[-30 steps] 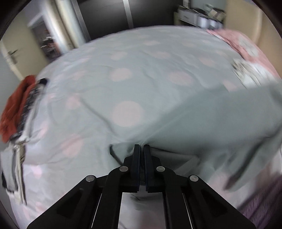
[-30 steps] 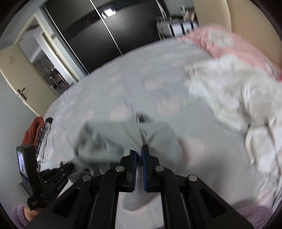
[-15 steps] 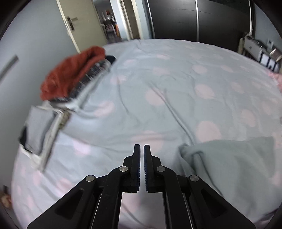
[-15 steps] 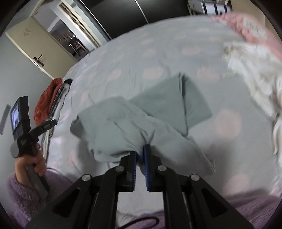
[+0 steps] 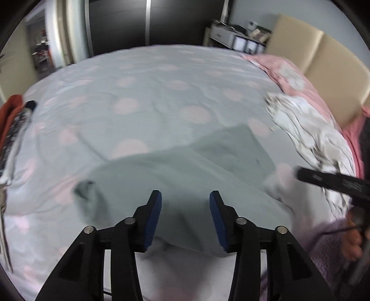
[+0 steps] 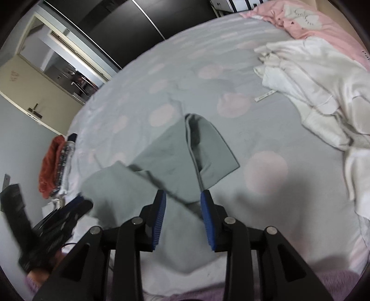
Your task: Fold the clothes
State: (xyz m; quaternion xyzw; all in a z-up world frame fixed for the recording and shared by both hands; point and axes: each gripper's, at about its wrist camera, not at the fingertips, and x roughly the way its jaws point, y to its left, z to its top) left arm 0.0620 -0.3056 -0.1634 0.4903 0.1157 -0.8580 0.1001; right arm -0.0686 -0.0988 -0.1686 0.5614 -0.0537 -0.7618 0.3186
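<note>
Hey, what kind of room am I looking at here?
Most likely a bedroom: a bed with a pink-dotted grey duvet cover, a beige padded headboard behind a pink pillow, and dark sliding wardrobe doors.

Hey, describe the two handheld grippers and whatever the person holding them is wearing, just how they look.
Both the left gripper and the right gripper are matte black plastic, with angular linkage arms joined by round silver pins. Each finger carries a ribbed blue pad. The person wears a fuzzy lilac sleeve. A thin dark cable runs across that sleeve towards the right gripper's handle.
</note>
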